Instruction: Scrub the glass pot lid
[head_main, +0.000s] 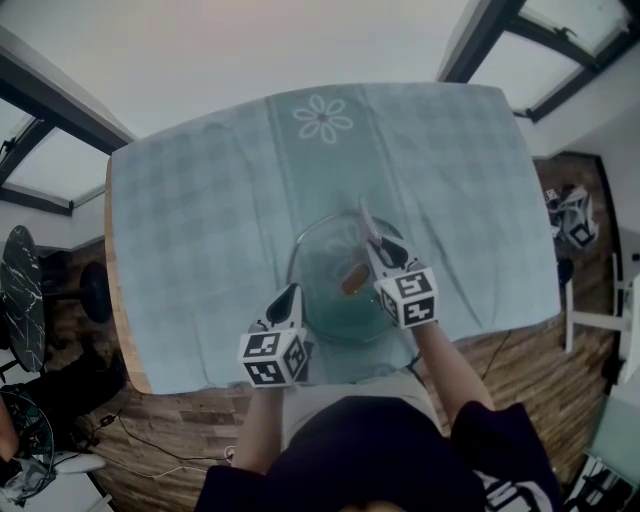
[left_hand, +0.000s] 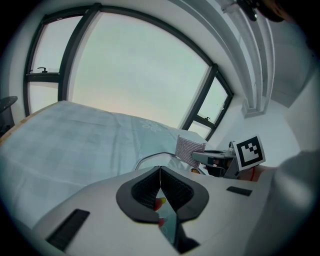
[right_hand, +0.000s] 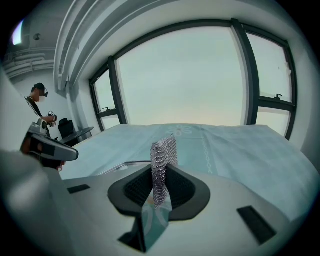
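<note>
The glass pot lid (head_main: 335, 305) lies flat on the light blue tablecloth (head_main: 200, 220), near the table's front edge, with an orange piece (head_main: 354, 278) at its middle. My left gripper (head_main: 290, 293) is shut, its tips at the lid's left rim (left_hand: 148, 158); I cannot see whether they pinch it. My right gripper (head_main: 379, 246) hovers over the lid's right half, shut on a silver mesh scrubber (right_hand: 163, 159) that stands up out of the jaws. In the left gripper view the scrubber (left_hand: 189, 148) and the right gripper (left_hand: 212, 157) show just past the lid.
The cloth carries a flower print (head_main: 323, 119) at the far side. The wooden table edge (head_main: 112, 290) shows at the left. A black chair (head_main: 25, 290) stands left of the table and a marker-cube device (head_main: 572, 218) lies on the floor at right. A person (right_hand: 38, 100) stands far off.
</note>
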